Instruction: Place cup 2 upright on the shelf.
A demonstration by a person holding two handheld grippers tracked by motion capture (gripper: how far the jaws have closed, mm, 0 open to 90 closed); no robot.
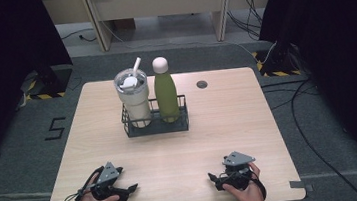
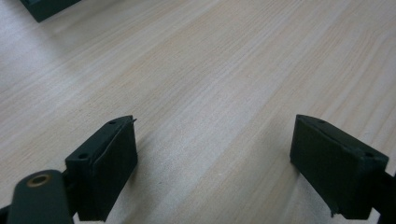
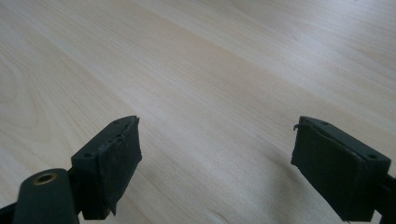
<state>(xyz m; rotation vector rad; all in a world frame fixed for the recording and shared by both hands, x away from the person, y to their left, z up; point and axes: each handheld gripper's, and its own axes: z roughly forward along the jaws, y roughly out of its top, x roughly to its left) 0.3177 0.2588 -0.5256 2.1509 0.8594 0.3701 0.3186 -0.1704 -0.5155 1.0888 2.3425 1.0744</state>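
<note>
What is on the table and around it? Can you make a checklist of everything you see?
Surface: light wooden table, with a small round grey cap near the far edge.
Job's things: black wire basket mid-table, holding a cream tumbler with lid and straw, and a green bottle with a pale cap, both upright, side by side.
Clutter: nothing seen.
Grippers: left tool and right tool rest near the near edge, each in a hand, jaws apart, nothing between them.
Cables: a black cable loops from the left tool; floor cables run on the right.
Surroundings: grey floor, black curtains at both sides, wooden furniture behind.
</note>
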